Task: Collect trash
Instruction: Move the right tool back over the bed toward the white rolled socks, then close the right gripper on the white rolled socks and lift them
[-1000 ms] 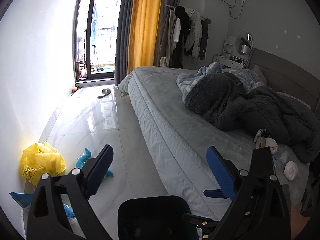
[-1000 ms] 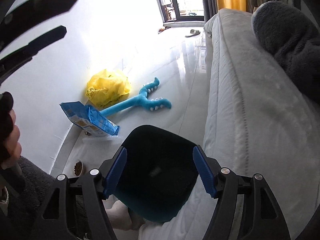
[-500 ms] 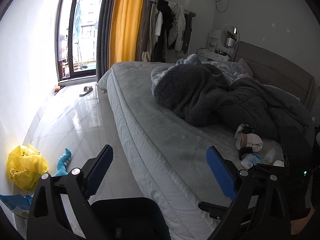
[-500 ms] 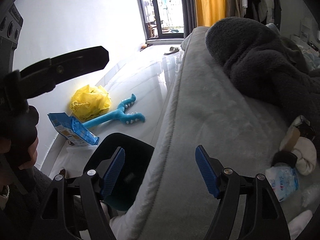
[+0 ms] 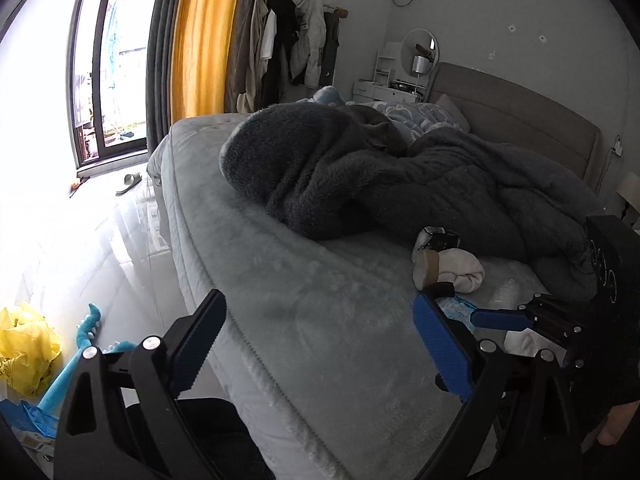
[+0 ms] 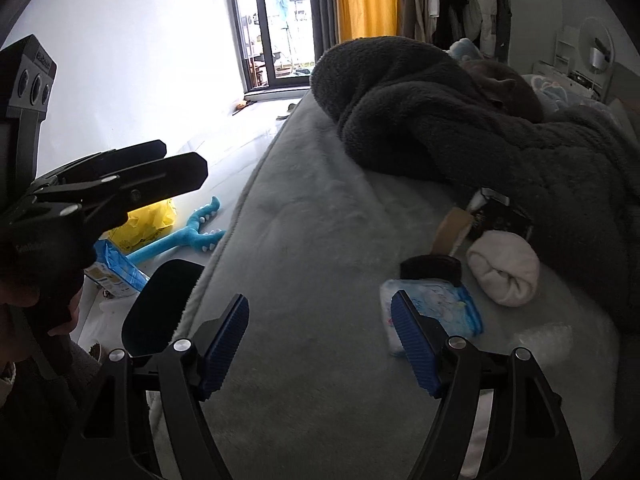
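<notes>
A: Trash sits in a loose cluster on the bed [image 6: 304, 264], near its side edge, tucked against the dark fleece blanket [image 6: 460, 120]. Blue-and-white tissue pack [image 6: 436, 308], black curved piece [image 6: 430, 268] touching its far end, cardboard roll [image 6: 452, 230], dark wrapper [image 6: 500, 216], rolled white sock [image 6: 504, 272]. Crinkled clear plastic [image 6: 544, 340] lies nearest the bed edge.

B: Tongs?

A: Right tongs [image 6: 320, 340] spread wide, holding nothing, low over the mattress; the right blue pad [image 6: 412, 344] overlaps the tissue pack in view, contact not clear. Left tongs [image 5: 316, 348] also wide open and empty, further back along the bed edge.

B: Why that way?

A: My reading: right is lining up on the tissue pack as the nearest piece, jaws wide to straddle its width. Left waits clear of the reach.

B: Bin?

A: Black bin [image 6: 160, 308] on the floor against the bed side, mouth open, close by, probably so each piece needs only a short drop.

B: Obstacles?

A: Blanket fold crowds the far items, and soft bedding may sink under a press. The sock is likely not trash. On the floor: yellow bag [image 6: 148, 220], blue toy [image 6: 180, 240], blue packet [image 6: 116, 268].
</notes>
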### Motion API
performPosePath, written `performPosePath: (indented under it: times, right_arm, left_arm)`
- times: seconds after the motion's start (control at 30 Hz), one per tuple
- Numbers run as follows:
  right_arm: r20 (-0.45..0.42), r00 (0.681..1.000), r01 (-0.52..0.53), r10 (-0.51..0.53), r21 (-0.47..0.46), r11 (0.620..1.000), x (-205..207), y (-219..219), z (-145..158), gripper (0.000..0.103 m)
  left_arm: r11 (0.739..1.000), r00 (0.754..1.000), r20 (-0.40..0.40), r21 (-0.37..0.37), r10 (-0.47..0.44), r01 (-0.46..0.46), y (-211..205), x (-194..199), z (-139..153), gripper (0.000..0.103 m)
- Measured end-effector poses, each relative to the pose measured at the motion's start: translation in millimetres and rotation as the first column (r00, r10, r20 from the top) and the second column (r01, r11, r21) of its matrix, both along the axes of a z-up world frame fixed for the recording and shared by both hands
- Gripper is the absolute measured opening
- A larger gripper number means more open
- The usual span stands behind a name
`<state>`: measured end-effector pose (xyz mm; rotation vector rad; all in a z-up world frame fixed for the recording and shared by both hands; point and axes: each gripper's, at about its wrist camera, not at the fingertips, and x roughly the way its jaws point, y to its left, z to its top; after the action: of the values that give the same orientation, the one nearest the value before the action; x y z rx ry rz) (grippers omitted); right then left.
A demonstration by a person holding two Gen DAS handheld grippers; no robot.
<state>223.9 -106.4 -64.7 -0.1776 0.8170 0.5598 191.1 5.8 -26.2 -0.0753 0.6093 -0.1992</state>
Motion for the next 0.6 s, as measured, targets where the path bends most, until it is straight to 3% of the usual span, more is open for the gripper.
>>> performPosePath:
  times: [0.6]
  right_arm:
    - [0.013,0.997,0.078,-0.077,-0.057,0.995,-17.5,-79.7,-1.1,0.074]
  left_arm:
    - [0.99,0.989,-0.076,0.043,-0.13,0.134,-77.9,19.4,-30.7,0.096]
